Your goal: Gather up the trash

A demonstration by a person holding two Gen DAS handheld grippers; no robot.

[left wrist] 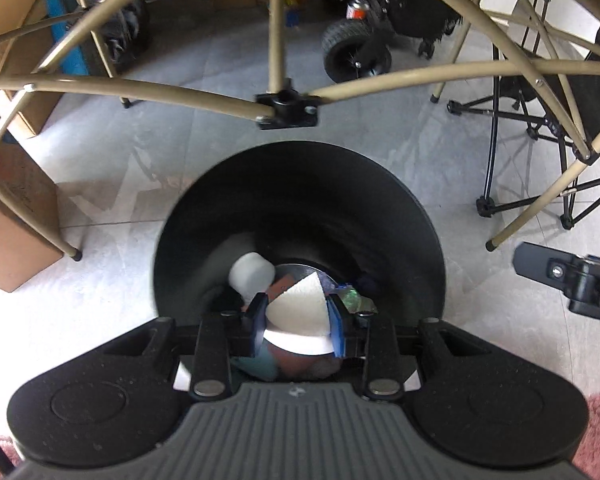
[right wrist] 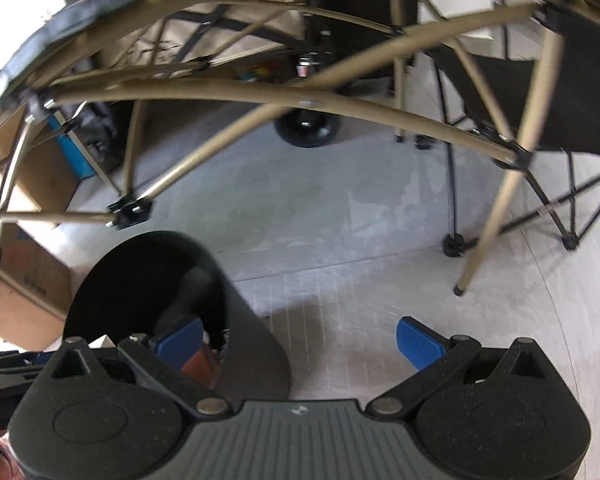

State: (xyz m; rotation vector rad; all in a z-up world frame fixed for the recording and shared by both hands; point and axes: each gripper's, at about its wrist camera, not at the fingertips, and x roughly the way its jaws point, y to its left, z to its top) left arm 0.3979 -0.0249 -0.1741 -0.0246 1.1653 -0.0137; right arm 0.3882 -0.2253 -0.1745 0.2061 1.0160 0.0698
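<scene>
Left gripper [left wrist: 296, 320] is clamped on a white folded paper scrap [left wrist: 296, 308], hanging right above the black trash bin's [left wrist: 300, 184] open mouth. Best to spread the jaws while centred over the opening, clear of its rim. Right gripper [right wrist: 300, 340] is spread wide, empty, just beside the bin.

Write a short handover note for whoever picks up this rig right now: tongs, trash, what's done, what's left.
Left tongs: shut on a white wedge-shaped piece of trash, held directly above the open black bin.
Right tongs: open and empty, over bare floor just right of the bin.
Bin: stands on the tiled floor in front of the tan folding frame; it already holds a white cup-like item and other scraps.
Done: some trash binned; this piece carried to the bin.
Left: release the wedge into the bin. No other loose trash shows on the visible floor.
</scene>
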